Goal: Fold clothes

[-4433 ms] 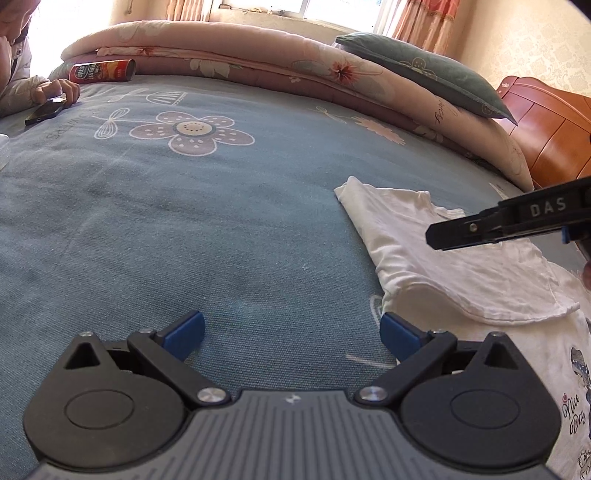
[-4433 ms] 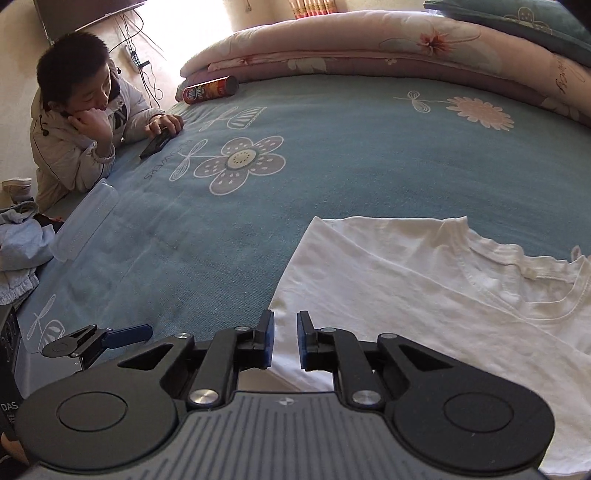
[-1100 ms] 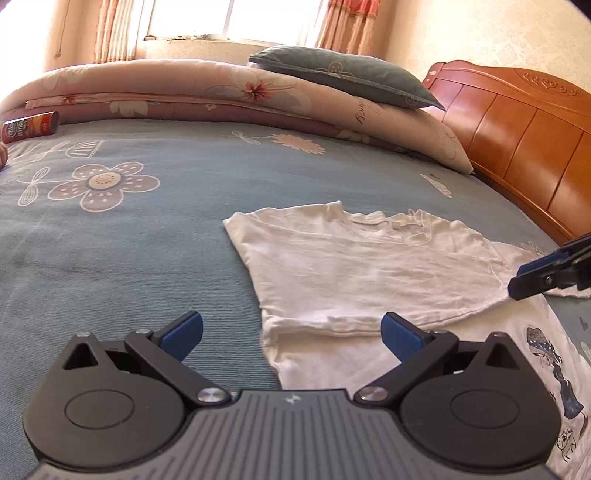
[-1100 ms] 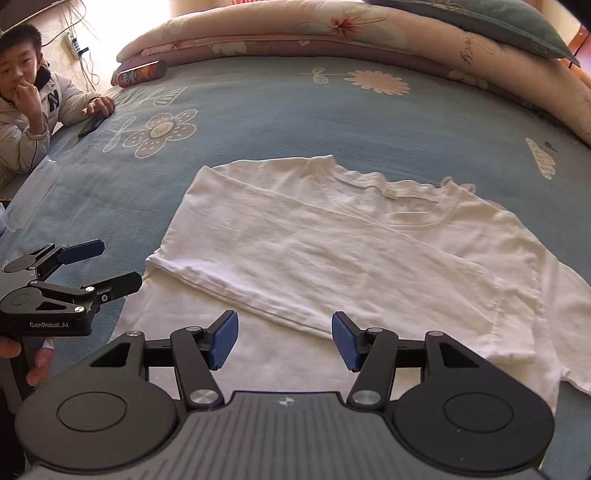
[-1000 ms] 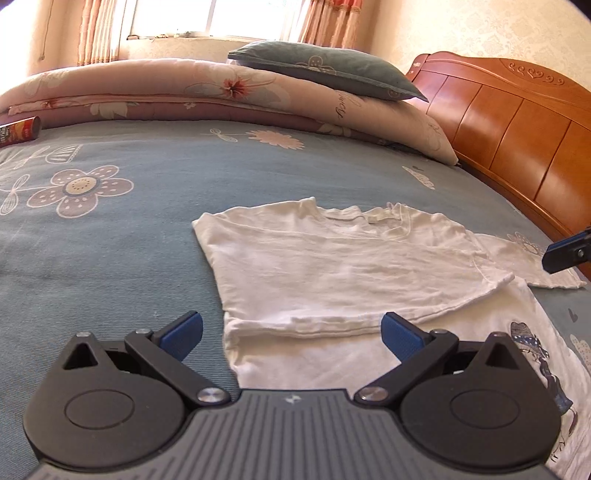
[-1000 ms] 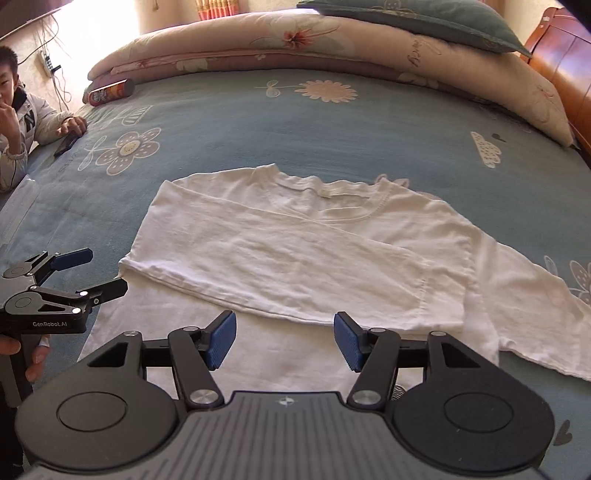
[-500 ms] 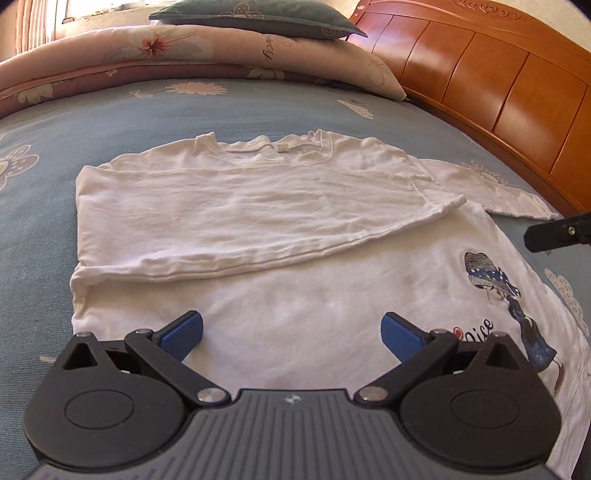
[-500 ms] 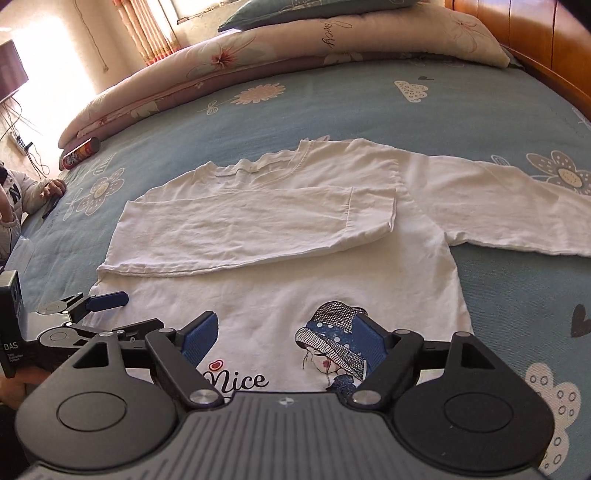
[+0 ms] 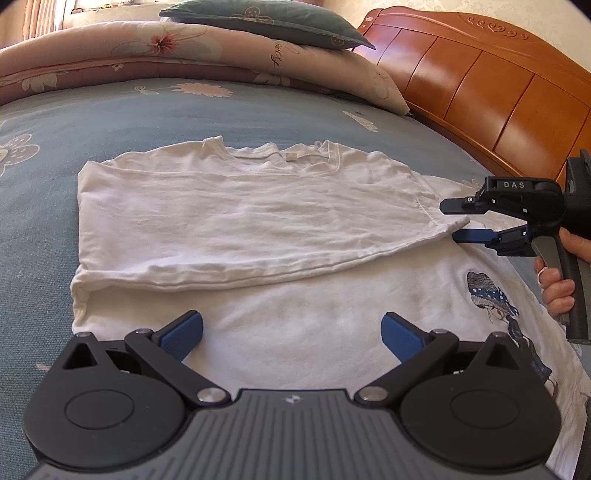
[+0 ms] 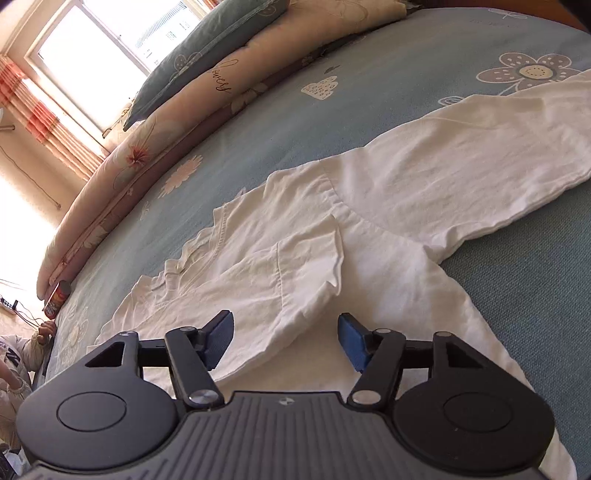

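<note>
Working over a white long-sleeved T-shirt (image 9: 258, 221) spread flat on the bed's blue flowered bedspread (image 9: 44, 206), collar toward the rolled quilt (image 9: 147, 48), hem nearest me. One sleeve (image 9: 240, 236) is already folded across the chest, its cuff end lying near the far armhole. The other sleeve (image 10: 480, 155) stretches out straight over the bedspread. A printed figure in a blue hat (image 9: 491, 291) shows on the lower front.

My left tool (image 9: 291, 334) hovers low over the hem area, jaws spread wide, nothing between the blue pads (image 9: 184, 332); released.

My right tool (image 10: 284, 336), seen from the left wrist view as (image 9: 456, 219), is rolled onto its side at the cuff of the folded sleeve. Its jaws have just been closing but stand apart; from its own camera the cuff corner lies between the pads (image 10: 218, 336) without being pinched. One finger sits above the cloth edge, the other low against it. Released, as far as I can see. My hand (image 9: 557, 280) wraps the grip.

Green pillow (image 9: 266, 22) rests on the quilt; wooden headboard (image 9: 498, 99) runs along the right. A snack can (image 10: 55, 299) lies at the far end, beside a seated person's sleeve (image 10: 18, 350).
</note>
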Demonstrator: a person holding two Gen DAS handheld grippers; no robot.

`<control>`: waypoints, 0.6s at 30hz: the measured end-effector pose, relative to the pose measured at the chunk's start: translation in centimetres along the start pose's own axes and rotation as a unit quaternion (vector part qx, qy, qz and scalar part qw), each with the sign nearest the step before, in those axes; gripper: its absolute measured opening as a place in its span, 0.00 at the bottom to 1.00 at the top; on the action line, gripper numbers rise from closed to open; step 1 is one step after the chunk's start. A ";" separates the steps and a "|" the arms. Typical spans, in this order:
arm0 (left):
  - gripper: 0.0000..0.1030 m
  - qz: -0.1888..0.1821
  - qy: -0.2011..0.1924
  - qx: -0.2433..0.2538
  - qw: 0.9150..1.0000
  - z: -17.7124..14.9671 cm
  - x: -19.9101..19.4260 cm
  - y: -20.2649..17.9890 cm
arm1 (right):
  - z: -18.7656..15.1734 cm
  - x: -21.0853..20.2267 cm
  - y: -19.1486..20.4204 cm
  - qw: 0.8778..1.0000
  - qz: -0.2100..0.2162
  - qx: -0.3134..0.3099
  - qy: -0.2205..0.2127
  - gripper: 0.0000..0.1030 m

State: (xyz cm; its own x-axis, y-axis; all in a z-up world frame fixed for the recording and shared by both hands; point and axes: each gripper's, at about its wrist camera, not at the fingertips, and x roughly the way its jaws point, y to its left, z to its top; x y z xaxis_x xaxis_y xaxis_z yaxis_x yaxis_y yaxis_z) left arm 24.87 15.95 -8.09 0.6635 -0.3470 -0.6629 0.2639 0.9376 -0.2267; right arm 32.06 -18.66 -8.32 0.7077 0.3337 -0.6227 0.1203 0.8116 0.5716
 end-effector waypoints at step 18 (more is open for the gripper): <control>0.99 0.022 0.000 0.017 1.000 0.3 0.8 -0.5 | 1.0 -1.1 3.5 0.991 -0.063 -0.121 -0.009 0.55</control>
State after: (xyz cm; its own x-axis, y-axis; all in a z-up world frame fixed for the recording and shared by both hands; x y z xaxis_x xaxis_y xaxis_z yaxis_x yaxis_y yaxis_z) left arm 25.45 15.18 -8.27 0.6754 -0.3058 -0.6711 0.2581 0.9504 -0.1733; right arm 32.37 -16.69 -5.09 0.7095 0.2155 -0.6709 0.0396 0.9384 0.3434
